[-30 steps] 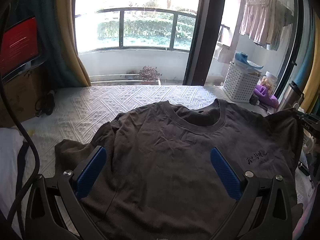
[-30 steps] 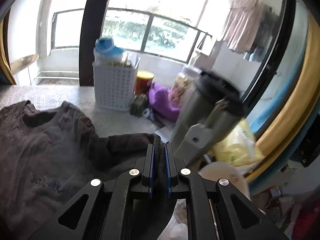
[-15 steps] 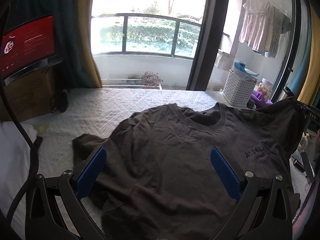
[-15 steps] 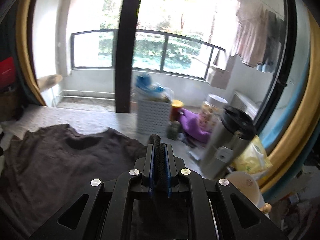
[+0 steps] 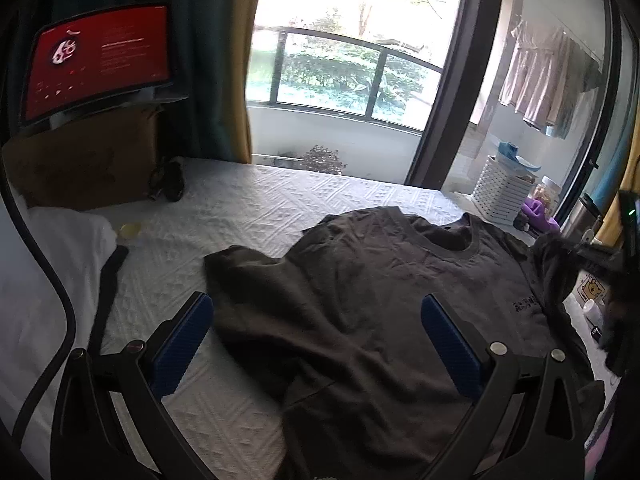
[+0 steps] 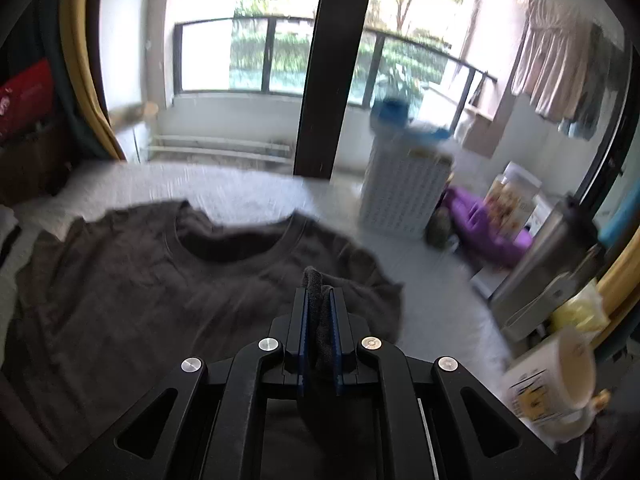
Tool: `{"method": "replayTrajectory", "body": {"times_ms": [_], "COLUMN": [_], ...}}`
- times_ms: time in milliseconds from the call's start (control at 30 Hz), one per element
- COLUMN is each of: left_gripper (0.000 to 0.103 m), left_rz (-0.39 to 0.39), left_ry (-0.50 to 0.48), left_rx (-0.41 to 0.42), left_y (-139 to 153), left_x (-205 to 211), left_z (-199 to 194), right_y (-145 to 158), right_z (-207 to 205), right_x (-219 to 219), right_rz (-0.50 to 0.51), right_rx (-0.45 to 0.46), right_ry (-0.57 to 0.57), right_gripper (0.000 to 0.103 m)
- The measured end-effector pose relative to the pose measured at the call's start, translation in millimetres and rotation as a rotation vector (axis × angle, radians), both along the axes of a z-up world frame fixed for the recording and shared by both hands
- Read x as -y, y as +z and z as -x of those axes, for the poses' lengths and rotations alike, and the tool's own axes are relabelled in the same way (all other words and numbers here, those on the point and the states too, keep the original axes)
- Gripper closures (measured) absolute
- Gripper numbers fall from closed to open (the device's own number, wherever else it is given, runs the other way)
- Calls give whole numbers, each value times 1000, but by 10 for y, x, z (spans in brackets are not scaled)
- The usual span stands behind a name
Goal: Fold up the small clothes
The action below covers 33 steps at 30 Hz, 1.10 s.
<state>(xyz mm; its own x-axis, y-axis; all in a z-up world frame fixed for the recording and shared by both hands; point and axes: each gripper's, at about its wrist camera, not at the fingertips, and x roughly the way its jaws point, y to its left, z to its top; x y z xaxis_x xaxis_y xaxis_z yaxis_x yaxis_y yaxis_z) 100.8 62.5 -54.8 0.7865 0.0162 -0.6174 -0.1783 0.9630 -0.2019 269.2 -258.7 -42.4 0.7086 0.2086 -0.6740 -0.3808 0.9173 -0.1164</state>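
A dark grey-brown T-shirt (image 5: 384,296) lies front-up on a bed covered by a white quilted bedspread (image 5: 248,216), its round neckline toward the window and a small line of dark printed characters (image 5: 525,305) on the chest. One short sleeve (image 5: 236,268) spreads out flat over the bedspread at the left of the left wrist view.

The left gripper (image 5: 316,336) hovers over the lower body of the shirt with its jaws spread wide; the blue pads (image 5: 182,346) stand well apart and nothing is between them. The left pad sits over the bare bedspread just beside the shirt's edge, the right pad over the cloth.

The right gripper (image 6: 320,322) is clamped narrow on a bunched fold of the shirt's other sleeve (image 6: 316,280), which pokes up between its blue pads. The cloth behind it is drawn up off the bed, with the shoulder part trailing toward the neckline (image 6: 236,240).

Beyond the shirt, at the bed's far right corner, stand a white slatted basket (image 6: 404,196), a purple item (image 6: 484,232) and a steel flask (image 6: 548,264). A white mug (image 6: 548,388) sits at the right edge of the right wrist view. At the left, a red-lit monitor (image 5: 96,56) rests on a cardboard box (image 5: 84,160), and a white pillow (image 5: 48,264) lies beside the bedspread.
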Motion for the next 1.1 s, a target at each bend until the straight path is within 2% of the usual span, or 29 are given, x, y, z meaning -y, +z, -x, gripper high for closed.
{"method": "replayTrajectory", "body": {"times_ms": [167, 233, 267, 300, 367, 433, 533, 600, 733, 933, 1100], "left_gripper": [1, 1, 1, 1, 1, 1, 1, 1, 1, 1, 1], "left_rz": [7, 9, 9, 8, 9, 6, -1, -6, -12, -22, -39], "left_ry": [20, 26, 27, 30, 35, 38, 38, 36, 20, -6, -14], "left_rx": [-6, -9, -11, -12, -15, -18, -22, -24, -26, -33, -38], "left_y": [-42, -61, -68, -74, -84, -92, -94, -89, -80, -64, -39], "left_x": [-132, -168, -177, -187, -204, -210, -198, -175, -92, 56, 140], "left_z": [55, 69, 74, 78, 78, 77, 63, 50, 21, -16, -6], "right_y": [-331, -435, -458, -462, -404, -274, -46, 12, -122, -510, -707], "right_z": [-36, 32, 68, 105, 197, 274, 329, 299, 225, 134, 39], "right_x": [-252, -333, -350, -348, -304, -213, 84, 326, 683, 959, 1202], "right_rz": [11, 4, -3, -16, -50, -67, -87, -95, -121, -198, -382], "right_rx": [-134, -170, -178, -182, -188, -158, -82, -65, -115, -211, -298], "right_ry": [56, 94, 103, 116, 141, 135, 81, 28, -28, -51, -60], "right_gripper": [89, 62, 21, 4, 4, 4, 4, 4, 4, 4, 6]}}
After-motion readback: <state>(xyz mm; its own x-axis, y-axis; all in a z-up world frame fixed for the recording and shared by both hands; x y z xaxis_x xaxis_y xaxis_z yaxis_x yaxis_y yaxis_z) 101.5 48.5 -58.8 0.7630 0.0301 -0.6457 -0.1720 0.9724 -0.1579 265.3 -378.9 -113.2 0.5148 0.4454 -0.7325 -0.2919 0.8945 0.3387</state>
